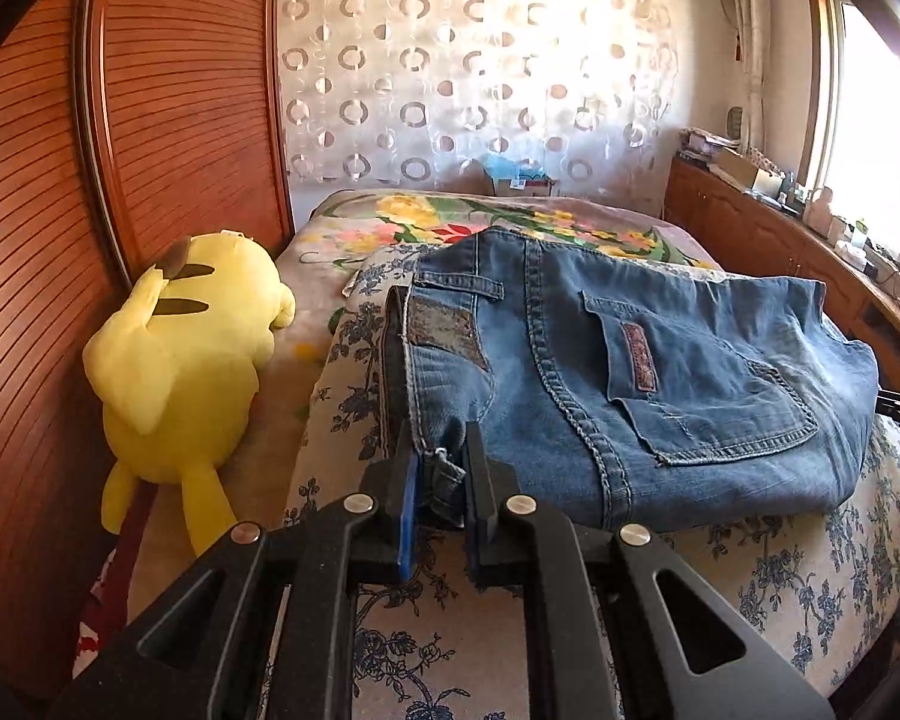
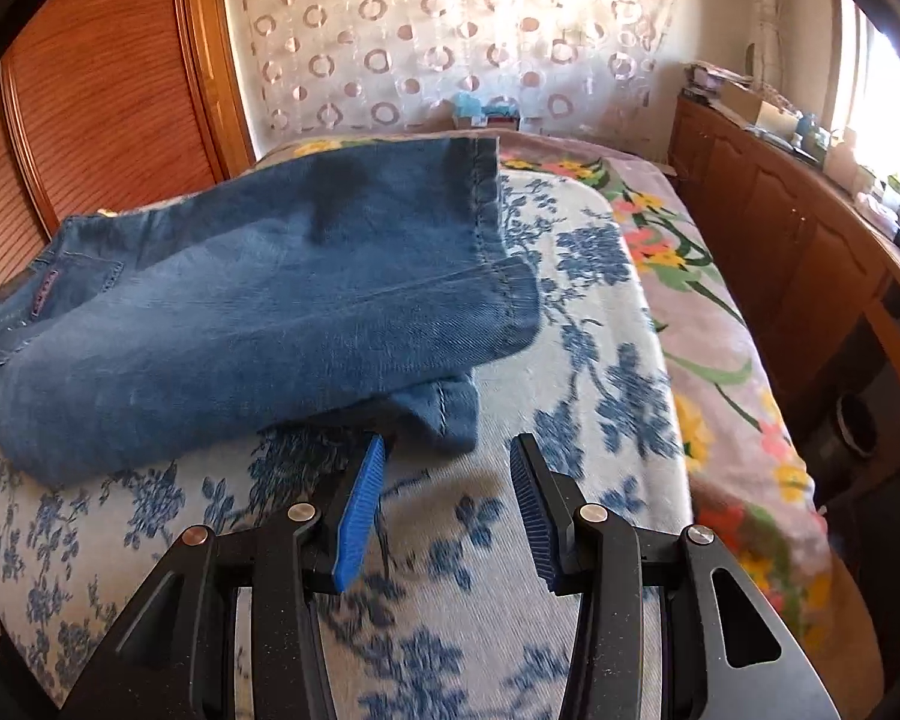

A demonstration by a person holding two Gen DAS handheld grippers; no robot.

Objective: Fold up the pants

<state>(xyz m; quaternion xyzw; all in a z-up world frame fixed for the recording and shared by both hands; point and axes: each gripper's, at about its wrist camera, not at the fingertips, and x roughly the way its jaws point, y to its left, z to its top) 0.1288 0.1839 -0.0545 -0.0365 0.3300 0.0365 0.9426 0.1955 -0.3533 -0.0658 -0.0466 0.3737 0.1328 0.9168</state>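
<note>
The left gripper (image 1: 441, 450) is clamped nearly closed on denim (angled downward); the right gripper (image 2: 450, 450) stands parted, holding nothing.

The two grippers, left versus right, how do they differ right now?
The left gripper is shut on a corner of the jeans; the right gripper stands open with nothing between its pads. The left sits at the waistband end, the right near the leg hems. Both have black fingers with blue pads.
</note>
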